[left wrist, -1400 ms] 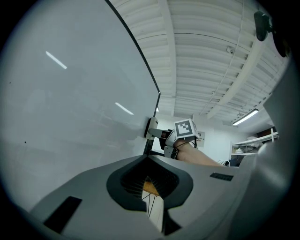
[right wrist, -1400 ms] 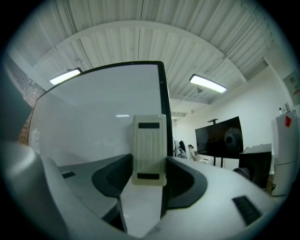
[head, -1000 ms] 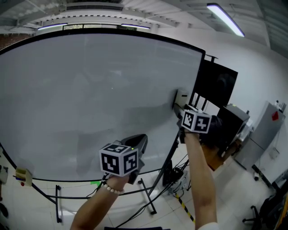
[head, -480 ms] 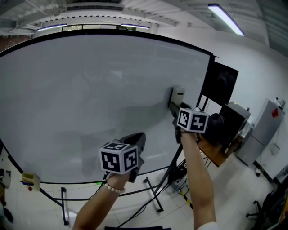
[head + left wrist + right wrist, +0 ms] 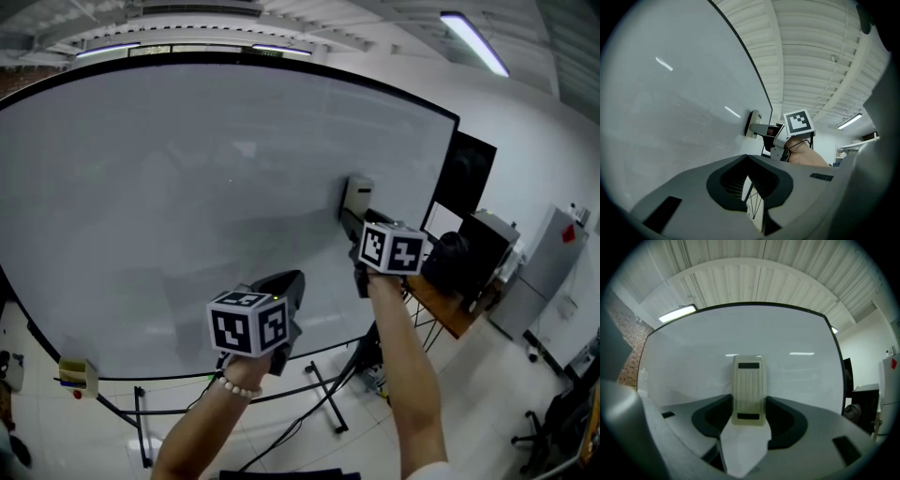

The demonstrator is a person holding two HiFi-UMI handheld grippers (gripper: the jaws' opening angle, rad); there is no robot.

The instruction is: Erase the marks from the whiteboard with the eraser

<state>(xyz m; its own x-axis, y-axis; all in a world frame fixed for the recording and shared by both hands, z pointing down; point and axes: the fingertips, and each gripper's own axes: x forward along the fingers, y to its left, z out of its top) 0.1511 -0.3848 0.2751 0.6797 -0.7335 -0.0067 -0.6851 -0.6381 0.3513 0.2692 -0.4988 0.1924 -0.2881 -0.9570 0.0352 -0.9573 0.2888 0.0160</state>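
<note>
Standing upright on the whiteboard (image 5: 187, 187) near its right edge, the eraser (image 5: 356, 194) is clamped by the right tool (image 5: 749, 401); the left tool (image 5: 750, 187), lower down, is closed on nothing.

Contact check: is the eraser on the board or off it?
On: eraser sits flat against the whiteboard, held in the right gripper.

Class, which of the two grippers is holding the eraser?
The right gripper: its jaws clamp the beige eraser; the left gripper is shut and empty.
</note>
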